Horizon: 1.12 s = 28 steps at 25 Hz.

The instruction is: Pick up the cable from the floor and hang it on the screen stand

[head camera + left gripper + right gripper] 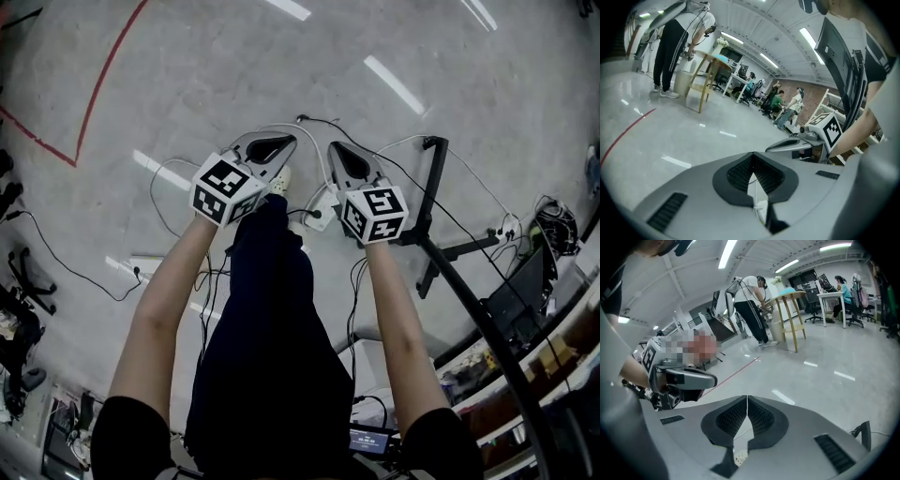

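Note:
Cables lie on the grey floor in the head view: a thin white cable (322,155) loops between the two grippers, and a black cable (349,126) runs just beyond them. My left gripper (272,142) and right gripper (339,152) hang side by side above that tangle, both shut with nothing in them. The left gripper view shows its fingertips (752,153) meeting, with a white cable end (761,208) on the floor below. In the right gripper view the jaws (747,397) are likewise closed. The black screen stand (433,187) has its feet just right of the right gripper.
A white power strip (320,211) lies by my dark trouser leg (267,309). More cables trail left (75,272) and right (487,202). A red floor line (98,80) runs at the upper left. A standing person (670,42), a wooden high table (708,77) and seated people (780,101) are farther off.

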{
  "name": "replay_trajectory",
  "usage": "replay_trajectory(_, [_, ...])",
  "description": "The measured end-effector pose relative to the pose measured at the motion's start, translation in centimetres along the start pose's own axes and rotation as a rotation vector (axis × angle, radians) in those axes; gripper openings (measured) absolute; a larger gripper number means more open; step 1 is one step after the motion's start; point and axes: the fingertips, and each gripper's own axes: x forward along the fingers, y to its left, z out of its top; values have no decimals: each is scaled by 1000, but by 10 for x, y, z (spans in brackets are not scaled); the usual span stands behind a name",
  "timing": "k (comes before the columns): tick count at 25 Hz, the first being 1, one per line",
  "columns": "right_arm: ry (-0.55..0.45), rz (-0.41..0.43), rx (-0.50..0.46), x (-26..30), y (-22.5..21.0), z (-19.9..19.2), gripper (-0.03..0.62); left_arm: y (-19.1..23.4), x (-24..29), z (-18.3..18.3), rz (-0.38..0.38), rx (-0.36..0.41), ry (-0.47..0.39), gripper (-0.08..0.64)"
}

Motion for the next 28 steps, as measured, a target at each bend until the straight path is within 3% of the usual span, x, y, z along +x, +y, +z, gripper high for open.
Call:
replay_trajectory(2, [13, 6, -30, 12, -12, -20, 23, 10, 15, -17, -6, 10, 6, 8])
replay_trajectory(8, [71, 30, -113, 49, -39, -76, 23, 40, 46, -74, 75, 19, 29, 8])
replay_trajectory(14, [109, 55, -178, 95, -55, -114, 23, 60, 74, -129, 74, 33, 77, 8])
replay_trajectory(28, [271, 99, -387, 200, -103, -209, 29, 126, 137, -215, 100, -45, 85, 8])
